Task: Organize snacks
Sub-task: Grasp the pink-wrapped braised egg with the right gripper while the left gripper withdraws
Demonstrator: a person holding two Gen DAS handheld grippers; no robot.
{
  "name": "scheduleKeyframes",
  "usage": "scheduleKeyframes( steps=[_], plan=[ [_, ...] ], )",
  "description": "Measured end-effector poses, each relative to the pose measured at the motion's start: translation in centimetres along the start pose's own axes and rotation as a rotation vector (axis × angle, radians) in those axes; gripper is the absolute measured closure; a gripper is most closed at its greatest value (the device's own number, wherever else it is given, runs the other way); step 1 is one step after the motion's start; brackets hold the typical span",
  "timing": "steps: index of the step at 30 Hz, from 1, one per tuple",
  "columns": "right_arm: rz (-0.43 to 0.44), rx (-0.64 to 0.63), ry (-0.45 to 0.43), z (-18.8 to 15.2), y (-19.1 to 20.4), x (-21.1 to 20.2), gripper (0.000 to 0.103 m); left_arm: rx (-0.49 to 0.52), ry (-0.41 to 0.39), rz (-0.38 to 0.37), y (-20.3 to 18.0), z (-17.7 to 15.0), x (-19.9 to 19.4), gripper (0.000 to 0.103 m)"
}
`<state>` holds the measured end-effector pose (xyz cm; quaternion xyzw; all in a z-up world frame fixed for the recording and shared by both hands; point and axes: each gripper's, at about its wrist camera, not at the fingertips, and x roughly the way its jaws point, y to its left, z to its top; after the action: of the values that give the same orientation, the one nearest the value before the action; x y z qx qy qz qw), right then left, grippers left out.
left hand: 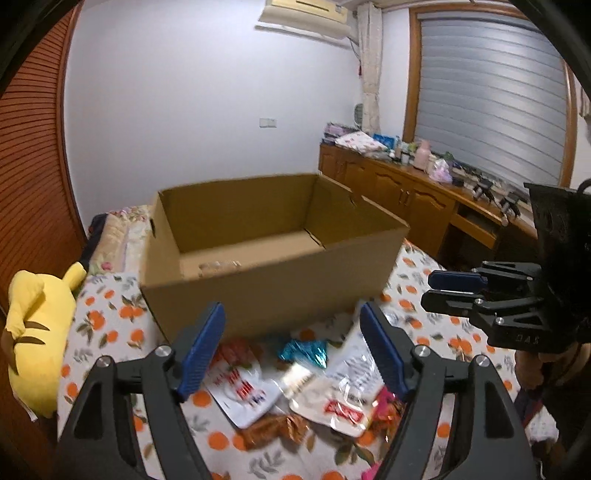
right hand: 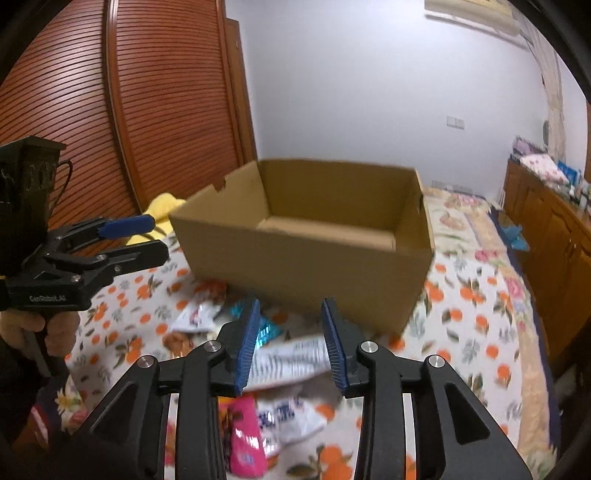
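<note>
Left wrist view. Cardboard box (left hand: 273, 243) open-topped on the bed (left hand: 107, 314), floor of it bare as far as visible; nothing yet stowed, so task judged barely begun. Snack packets heaped on the orange-print cover just in front of the box: teal foil packet (left hand: 304, 352), white packet with red lettering (left hand: 243, 391), clear-and-white pouch (left hand: 345, 391), brown wrapper (left hand: 275, 430), pink packet (left hand: 386, 406) at the right. Left tongs (left hand: 295, 350) spread wide above the heap, nothing between the pads. Right tongs (left hand: 439, 291) seen side-on at the right edge, parted slightly, empty. Yellow plush toy (left hand: 37, 332) on the bed's left margin. Beyond: louvred wooden door (left hand: 33, 166), white wall, air conditioner (left hand: 306, 14), wooden cabinet (left hand: 406, 192) cluttered with bottles and bags, shuttered window (left hand: 491, 99).

Right wrist view. Same cardboard box (right hand: 306, 254), interior again bare. Right tongs (right hand: 291, 347) partly spread, pinching nothing, poised over a white printed pouch (right hand: 288, 360); pink packet (right hand: 245, 439) and blue-and-white packet (right hand: 288, 421) nearer the lens; teal foil (right hand: 264, 332) by the left pad. Left tongs (right hand: 151, 236) at the left, spread, empty, a hand (right hand: 55, 332) on the grip below. All packets left to be moved.
</note>
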<state>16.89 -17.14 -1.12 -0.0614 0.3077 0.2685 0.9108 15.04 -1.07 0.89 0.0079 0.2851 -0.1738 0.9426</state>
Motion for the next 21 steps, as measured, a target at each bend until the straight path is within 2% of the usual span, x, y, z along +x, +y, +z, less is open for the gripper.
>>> scheduleKeyframes(
  steps=[9, 15, 21],
  plan=[
    [0.038, 0.028, 0.062, -5.1, 0.7, -0.8, 0.065, 0.04, 0.07, -0.002, -2.6, -4.1, 1.4, 0.027],
    [0.087, 0.042, 0.112, -7.7, 2.9, -0.4, 0.064, 0.001, 0.081, 0.011, -1.9, -6.1, 0.8, 0.027],
    [0.09, 0.077, 0.129, -8.9, 5.1, 0.3, 0.063, -0.03, 0.081, 0.034, -0.8, -6.8, -0.5, 0.027]
  ],
)
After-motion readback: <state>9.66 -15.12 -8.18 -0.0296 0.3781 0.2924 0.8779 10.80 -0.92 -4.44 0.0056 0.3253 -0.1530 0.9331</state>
